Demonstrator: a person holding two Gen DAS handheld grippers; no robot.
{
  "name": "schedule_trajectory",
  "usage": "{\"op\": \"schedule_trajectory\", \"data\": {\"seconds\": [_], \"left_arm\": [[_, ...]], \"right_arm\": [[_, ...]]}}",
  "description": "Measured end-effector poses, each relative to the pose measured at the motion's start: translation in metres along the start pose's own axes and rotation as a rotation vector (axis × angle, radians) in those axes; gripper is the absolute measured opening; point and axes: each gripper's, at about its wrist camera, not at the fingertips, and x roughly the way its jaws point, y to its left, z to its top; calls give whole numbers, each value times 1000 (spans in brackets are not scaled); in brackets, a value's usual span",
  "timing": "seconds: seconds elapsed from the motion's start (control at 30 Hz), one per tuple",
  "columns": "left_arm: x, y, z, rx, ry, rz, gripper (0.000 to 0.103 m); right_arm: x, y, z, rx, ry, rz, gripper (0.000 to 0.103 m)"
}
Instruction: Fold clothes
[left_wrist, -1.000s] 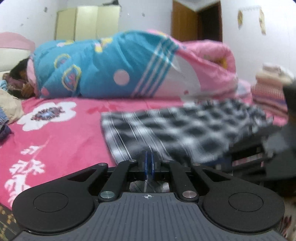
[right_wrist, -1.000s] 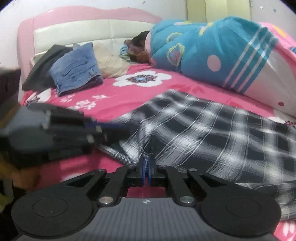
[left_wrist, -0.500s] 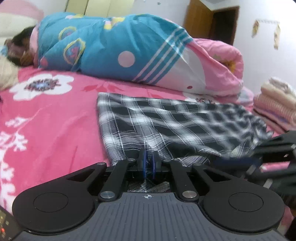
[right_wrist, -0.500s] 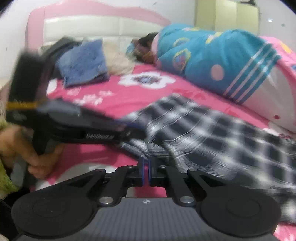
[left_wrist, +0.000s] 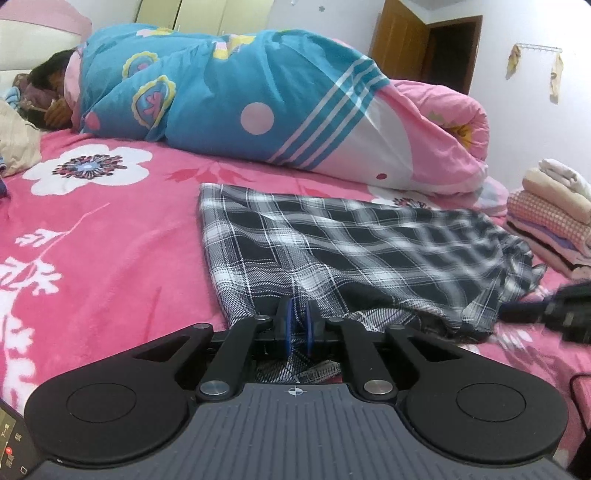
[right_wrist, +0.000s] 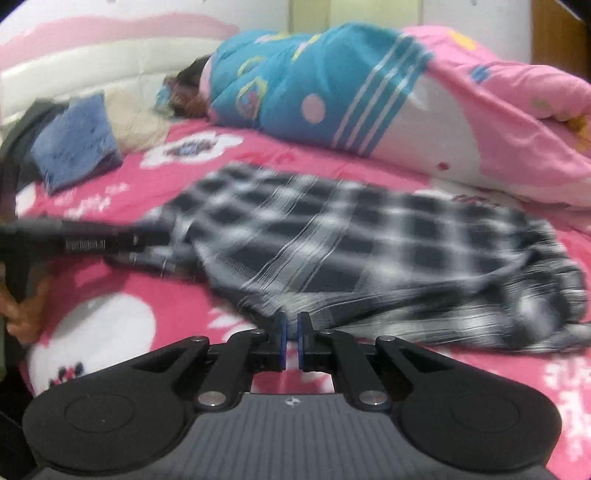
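two claws work one plaid garment (left_wrist: 354, 251) spread on the pink bed (left_wrist: 110, 236). the left claw (left_wrist: 298, 325) is clamped on the garment's near hem, cloth bunched between and under its blue pads (left_wrist: 286, 326), the rest of the fabric running ahead and to the right of it. the right claw (right_wrist: 290, 341) has its pads nearly together at the garment's near edge; that view is blurred, and a sliver of pink shows in the gap, so i judge it shut on the cloth edge but cannot be sure how much is caught. from the right claw, the left one shows far to the left as a dark bar with a hand (right_wrist: 22, 314) under it, its tip touching the same hem. beyond both claws a person lies under a blue and pink quilt (left_wrist: 229, 96); a stack of folded clothes (left_wrist: 550, 221) sits to the right of the left claw, a blue piece (right_wrist: 74, 144) far ahead-left of the right one. the step in hand looks like gripping the near hem at two points, ready for a fold. next, both claws would need to lift together and carry the hem forward over the far edge, keeping the cloth taut between them so it lands flat, well short of the quilt.
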Motion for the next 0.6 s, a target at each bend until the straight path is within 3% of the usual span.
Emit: {"op": "schedule_trajectory", "data": {"seconds": [0.17,0.23,0.33,0.43,0.6], "left_arm": [[-1,-2,-1,13,-2,9,8],[-2,-1,-1,15,-3,9,8],[-2,0,-1,11,0,8,8],[-2,-2,-1,21,1,13,8],[-3,-4,0,39,4,24,8]], "right_arm": [[-2,-27,22,71,-88,-89,5],[11,-37,18,93,-69,-111,5],[38,-50,-9,104,40,-150,7],[31,-54,-15,135,18,-148,8],[14,-58,0,157,-11,-222,9]]}}
